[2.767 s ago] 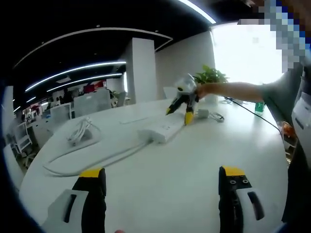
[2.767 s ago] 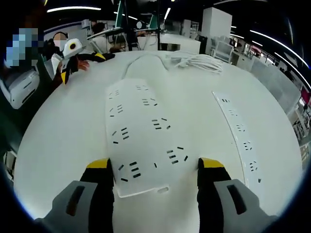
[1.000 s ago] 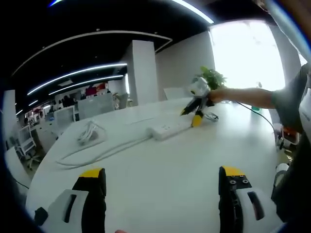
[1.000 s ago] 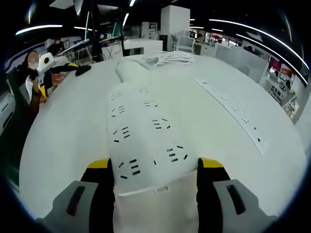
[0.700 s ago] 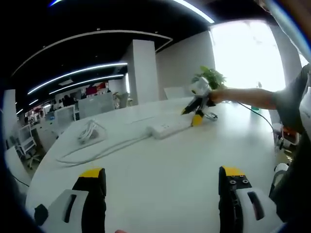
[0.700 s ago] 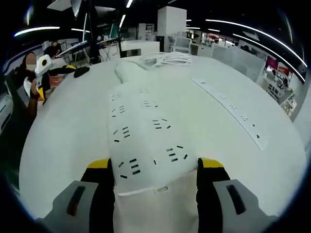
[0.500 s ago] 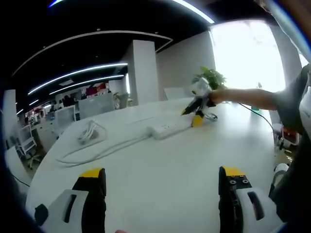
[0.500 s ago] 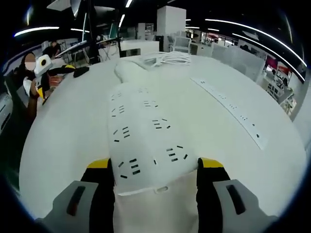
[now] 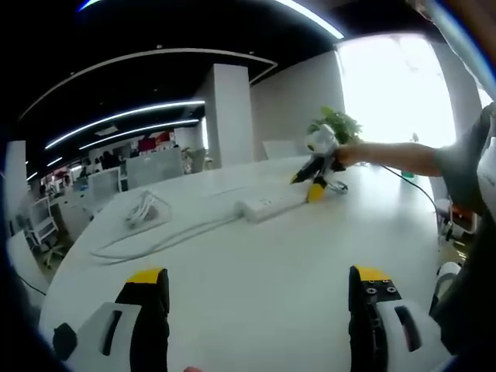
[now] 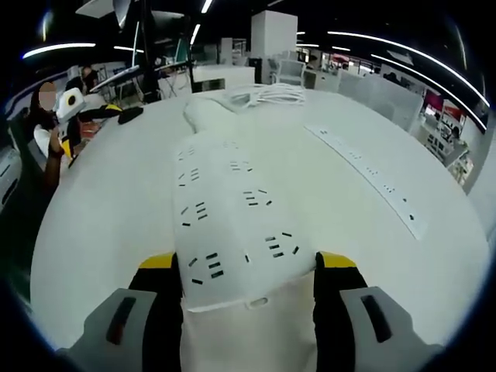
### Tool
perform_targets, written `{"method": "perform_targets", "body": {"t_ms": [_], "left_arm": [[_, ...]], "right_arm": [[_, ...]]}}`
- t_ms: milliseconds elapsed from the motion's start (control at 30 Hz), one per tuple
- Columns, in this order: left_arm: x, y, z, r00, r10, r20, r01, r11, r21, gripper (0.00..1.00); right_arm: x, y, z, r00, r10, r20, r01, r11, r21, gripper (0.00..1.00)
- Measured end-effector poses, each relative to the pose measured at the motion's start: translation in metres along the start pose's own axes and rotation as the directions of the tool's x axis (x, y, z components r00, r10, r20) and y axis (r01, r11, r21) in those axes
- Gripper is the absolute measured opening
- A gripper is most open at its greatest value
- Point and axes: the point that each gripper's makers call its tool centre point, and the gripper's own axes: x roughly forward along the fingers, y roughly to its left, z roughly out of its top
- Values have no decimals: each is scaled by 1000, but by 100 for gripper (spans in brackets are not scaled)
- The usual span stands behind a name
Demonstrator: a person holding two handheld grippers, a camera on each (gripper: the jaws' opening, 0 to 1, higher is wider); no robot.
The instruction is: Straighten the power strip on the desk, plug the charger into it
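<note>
White desk (image 9: 256,271) runs out ahead of my left claw (image 9: 260,310), whose yellow-tipped jaws stand spread apart with nothing between them, low over bare surface. At about ten o'clock in the left gripper view a coiled white cable (image 9: 143,209) lies on the desk, and a cord from it trails toward the power strip (image 9: 267,205), which lies flat near twelve o'clock, well apart from this claw. At one o'clock the far end of the strip meets my right claw (image 9: 314,182), held out on a bare forearm (image 9: 387,155); a potted plant (image 9: 337,124) stands behind it. Whether a charger sits beside that claw I cannot tell. In the right gripper view, at nine o'clock, the left claw (image 10: 62,128) shows small at the desk's edge (image 10: 101,225). The power strip (image 10: 229,225) runs from six o'clock up toward twelve, its near end pinched between the jaws of the right claw (image 10: 248,275), both tips touching its sides. The cable bundle (image 10: 275,93) lies beyond it at twelve. At two o'clock a second, narrow socket bar (image 10: 372,182) lies flat, apart from the strip.
</note>
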Motion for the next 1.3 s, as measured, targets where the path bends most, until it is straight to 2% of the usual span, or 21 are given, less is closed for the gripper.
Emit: {"method": "perform_targets", "body": {"t_ms": [133,400,433,467,500,533,567,633,767,967,1300], "left_arm": [[-1,1,-2,1000,-1,-2,1,1000,-4,94],[-1,0,-1,1000,-2,-1,2,1000,-3,96],[-1,0,-1,1000,-3,-1,3,1000,-2,97],[0,0,-1,1000,-3,-1,3,1000,-1,97],[0,0,-1,1000,-3,-1,3,1000,-1,97],[0,0,-1,1000,-3,-1,3,1000,-1,97],[1,0,-1,1000,-4,-2,4,1000,-2,98],[2,-1,-1,1000,-6,-3,6,1000,-3,98],[3,-1,-1,1000,-9,-5,9,1000,-2,98],[4,0,2,1000,-2,0,2,1000,-13,99],[4,-2,4,1000,-7,7,7,1000,-22,99]], "right_arm": [[0,0,0,1000,1,5,-1,1000,-1,68],[-1,-2,0,1000,10,6,-10,1000,-16,70],[-1,1,-1,1000,23,5,-23,1000,-11,75],[3,5,0,999,29,17,-30,1000,9,92],[7,5,2,999,17,34,-17,1000,16,97],[5,8,-2,1000,5,11,-5,1000,3,100],[4,6,-3,1000,-5,1,5,1000,-25,100],[1,4,6,998,-39,49,40,999,-13,100],[-6,6,14,997,-23,74,23,1000,9,100],[-10,7,12,998,-20,55,20,1000,-9,100],[-28,0,9,994,-59,87,59,998,0,100]]}}
